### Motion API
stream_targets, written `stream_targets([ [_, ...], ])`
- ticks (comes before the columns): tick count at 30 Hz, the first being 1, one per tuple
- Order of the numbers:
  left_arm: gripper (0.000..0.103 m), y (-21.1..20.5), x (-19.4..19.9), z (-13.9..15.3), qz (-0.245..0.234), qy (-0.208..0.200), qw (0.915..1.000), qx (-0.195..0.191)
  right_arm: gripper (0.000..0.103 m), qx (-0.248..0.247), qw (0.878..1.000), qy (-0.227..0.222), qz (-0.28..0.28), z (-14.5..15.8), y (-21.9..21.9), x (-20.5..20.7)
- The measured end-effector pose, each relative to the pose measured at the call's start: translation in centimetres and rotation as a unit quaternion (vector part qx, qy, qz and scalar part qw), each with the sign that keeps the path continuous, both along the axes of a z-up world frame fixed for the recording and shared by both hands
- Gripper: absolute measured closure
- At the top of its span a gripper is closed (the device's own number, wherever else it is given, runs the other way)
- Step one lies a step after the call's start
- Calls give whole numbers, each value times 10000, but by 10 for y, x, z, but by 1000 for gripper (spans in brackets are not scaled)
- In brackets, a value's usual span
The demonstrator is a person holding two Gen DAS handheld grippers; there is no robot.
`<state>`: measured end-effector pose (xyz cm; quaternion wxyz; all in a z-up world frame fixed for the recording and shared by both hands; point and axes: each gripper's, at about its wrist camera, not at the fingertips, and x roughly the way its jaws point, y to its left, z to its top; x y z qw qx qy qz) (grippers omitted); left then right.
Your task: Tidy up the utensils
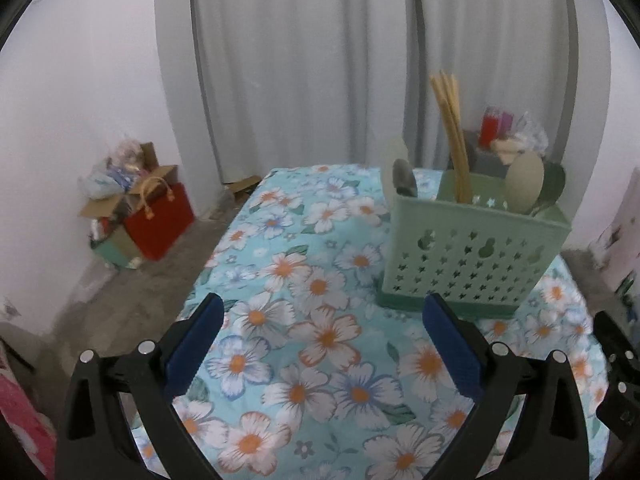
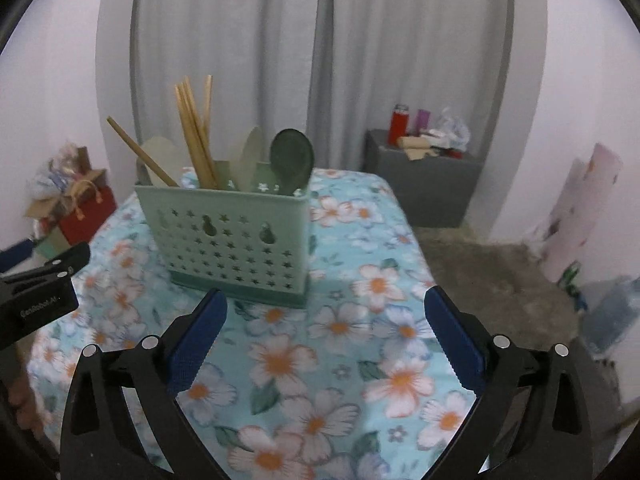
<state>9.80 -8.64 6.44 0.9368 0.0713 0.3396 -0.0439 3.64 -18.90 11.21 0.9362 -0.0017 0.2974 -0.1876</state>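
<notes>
We note utensil caddy (image 2: pixel 236 248) on table (image 2: pixel 340 360); chopsticks (image 2: pixel 196 136) and spoons (image 2: pixel 292 160) upright inside; curtain (image 2: pixel 280 60) behind.

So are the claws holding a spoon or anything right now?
No. Both the left claw and the right claw are open and empty. The spoons sit in the holder.

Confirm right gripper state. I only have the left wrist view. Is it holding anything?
Observer: The right gripper is open, with nothing between its pads. Only the floral cloth lies below it.
Operator: Any utensils loose on the cloth on that side?
Observer: None show in the right wrist view, either in front of the green caddy or to its right.
Operator: Are the chopsticks all bundled?
Observer: No. One chopstick leans out to the left, apart from the upright bundle.
</notes>
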Motion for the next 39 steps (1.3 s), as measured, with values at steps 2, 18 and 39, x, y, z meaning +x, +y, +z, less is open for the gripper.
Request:
stream_targets([
  [2, 6, -4, -2, 1, -44, -6, 9999, 116, 8, -87, 9999, 8, -63, 0, -3, -3],
  [18, 6, 17, -2, 7, 750, 151, 9970, 90, 8, -23, 9997, 32, -234, -6, -14, 1],
  [39, 6, 16, 0, 5, 708, 213, 9972, 94, 8, -44, 9995, 28, -311, -3, -15, 2],
])
